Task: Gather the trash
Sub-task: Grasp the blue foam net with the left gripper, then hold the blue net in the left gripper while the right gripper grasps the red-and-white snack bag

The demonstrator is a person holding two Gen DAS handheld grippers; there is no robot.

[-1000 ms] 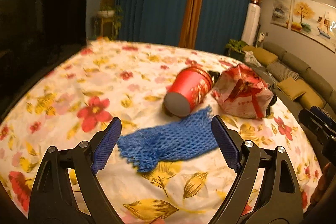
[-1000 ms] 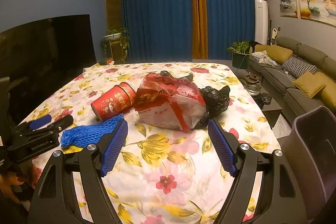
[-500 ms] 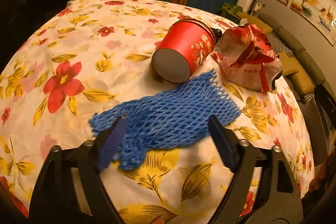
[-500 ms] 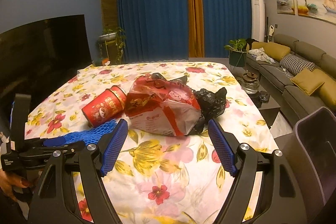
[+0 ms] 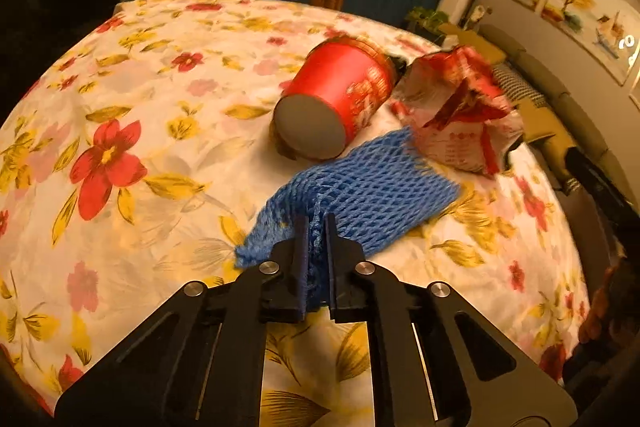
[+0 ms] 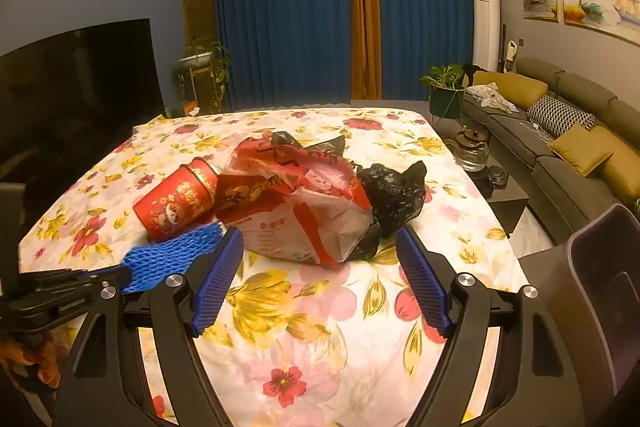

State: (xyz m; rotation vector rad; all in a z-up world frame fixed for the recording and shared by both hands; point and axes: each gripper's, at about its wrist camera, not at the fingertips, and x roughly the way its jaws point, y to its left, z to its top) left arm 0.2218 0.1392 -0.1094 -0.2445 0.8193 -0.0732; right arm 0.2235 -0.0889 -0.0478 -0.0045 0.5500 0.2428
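Closing on the blue net (image 5: 372, 195), my left gripper (image 5: 316, 223) has just brought its jaws together, and a bunched fold of the mesh now sits pinched between the pads. A second ago those jaws stood wide on either side of the net as it lay flat on the flowered cloth (image 5: 120, 99); now the near end is gathered up and the far end fans out toward the red can (image 5: 340, 99), which lies on its side just behind it. That means the first piece of trash is in hand, I judge, though not yet lifted clear: most of the net seems to rest on the cloth.

Further right, the crumpled red-and-white bag (image 6: 296, 211) sits touching the can, with a black bag (image 6: 394, 193) tucked against its far side. My right gripper (image 6: 320, 267) hangs just short of the red-and-white bag with its jaws wide apart and nothing between them, nearer to it than a second ago. At the far right, off the table edge, the dark bin (image 6: 600, 267) waits. Carrying the net there comes next, I judge.
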